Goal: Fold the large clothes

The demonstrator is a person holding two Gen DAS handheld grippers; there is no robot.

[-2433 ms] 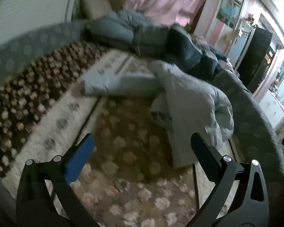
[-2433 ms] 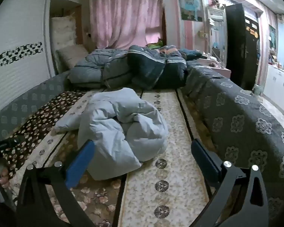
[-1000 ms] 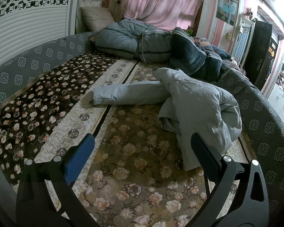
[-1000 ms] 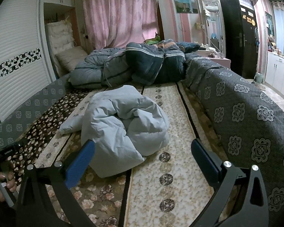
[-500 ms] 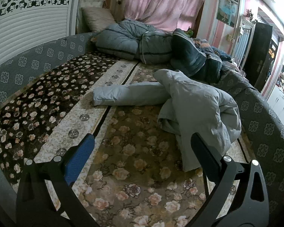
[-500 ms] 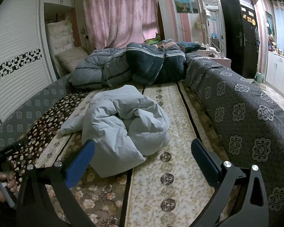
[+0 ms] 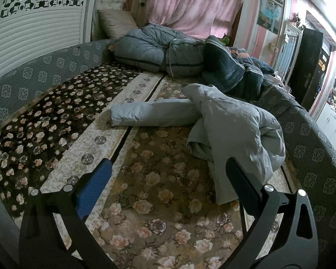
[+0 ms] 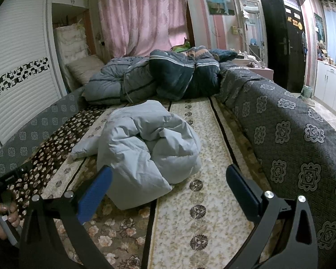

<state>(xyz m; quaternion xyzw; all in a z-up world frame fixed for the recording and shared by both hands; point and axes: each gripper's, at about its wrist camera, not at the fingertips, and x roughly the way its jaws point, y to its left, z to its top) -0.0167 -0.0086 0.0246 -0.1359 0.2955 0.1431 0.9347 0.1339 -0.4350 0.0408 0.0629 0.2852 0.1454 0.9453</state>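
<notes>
Progress: none yet | jacket [image 8: 150, 148] lies crumpled mid-bed [image 8: 208, 201], one sleeve [image 7: 152, 112] stretched left | left gripper [image 7: 168, 174] and right gripper [image 8: 168, 179] jaws wide, empty, hovering short of it | left: spread flat, then fold.

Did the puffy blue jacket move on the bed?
No. The jacket lies crumpled below the quilts, its sleeve across the same pale stripe.

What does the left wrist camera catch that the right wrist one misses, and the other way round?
Only the left wrist view shows the jacket's sleeve stretched out full length. Only the right wrist view shows a hand holding the other tool, and white cabinets. Both share the crumpled pale blue jacket, the piled quilts, and open, empty grippers: left gripper, right gripper.
</notes>
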